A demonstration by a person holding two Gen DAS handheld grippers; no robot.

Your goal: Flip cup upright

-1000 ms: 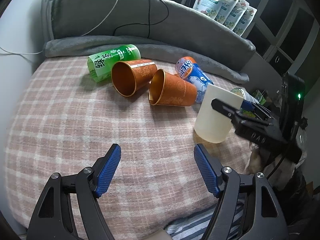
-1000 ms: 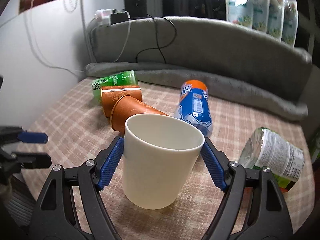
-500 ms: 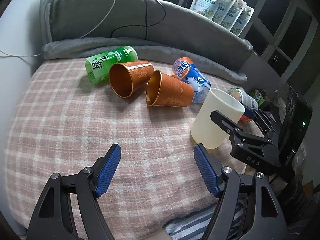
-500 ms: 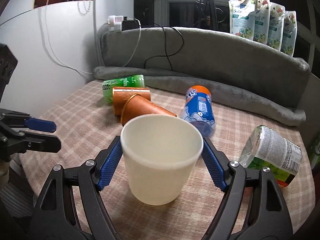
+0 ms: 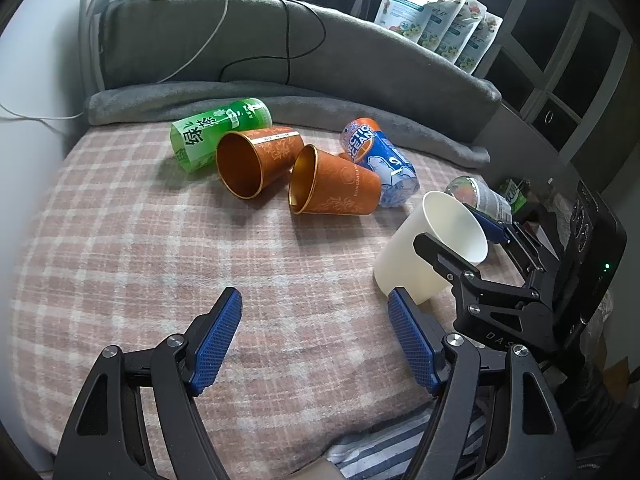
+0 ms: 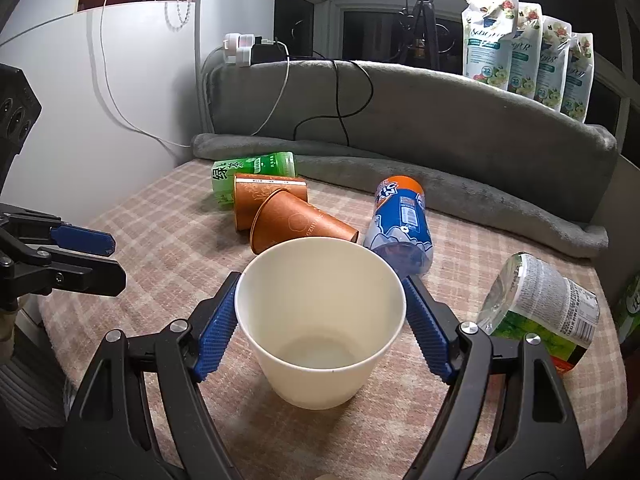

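Cream-white cup (image 6: pixel 320 320), mouth up but tilted, sits between the blue pads of the right gripper (image 6: pixel 320 324) on the checked blanket (image 5: pixel 120 260), release apparently all that remains, while the left gripper (image 5: pixel 314 340) hangs open and empty nearby.

Left gripper (image 5: pixel 314 336): jaws spread wide, nothing held between the blue pads (image 5: pixel 216 340), hovering low over the surface | Right gripper (image 6: pixel 320 324): blue pads (image 6: pixel 218 330) pressed against both sides of the white cup (image 6: pixel 320 320), which is held mouth-up and tilted | Right gripper (image 5: pixel 460 236) is seen beside the left.
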